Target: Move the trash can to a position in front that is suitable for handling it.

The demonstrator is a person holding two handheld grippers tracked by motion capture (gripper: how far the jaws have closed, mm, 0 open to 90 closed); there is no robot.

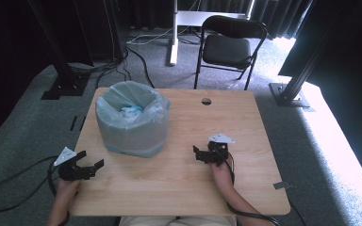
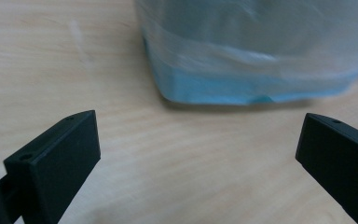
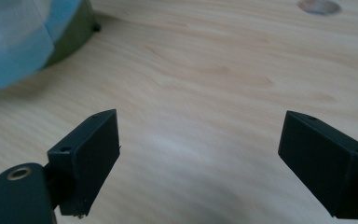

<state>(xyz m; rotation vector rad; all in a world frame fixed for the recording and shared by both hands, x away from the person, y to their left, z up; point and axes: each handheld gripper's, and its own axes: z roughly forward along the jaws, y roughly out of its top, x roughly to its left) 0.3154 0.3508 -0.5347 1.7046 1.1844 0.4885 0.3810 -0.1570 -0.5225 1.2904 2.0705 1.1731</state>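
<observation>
Watching from the side: both hands are parked low on the table, nothing picked up yet, so I'd call this the very start of whatever's being done with the bin.

Bin: a small waste bin lined with a pale blue plastic bag sits on the left half of the table, upright, bag folded over the rim, something crumpled inside.

Left gripper: left gripper sits at the near left corner, jaws spread wide, empty, pointed at the foot of the bin, near it but not touching.

Right gripper: right gripper is right of the bin, jaws wide apart too, holding nothing, bare wood between them; the bin's dark base peeks out under the bag at the edge of its view.

Next move, my guess: one gripper has to close the gap to the bag's rim or the bin wall and pinch thin, slippery plastic, so a careful approach.

Background: a black folding chair stands behind the table.

Writing: no brand, label or text I can read anywhere.
</observation>
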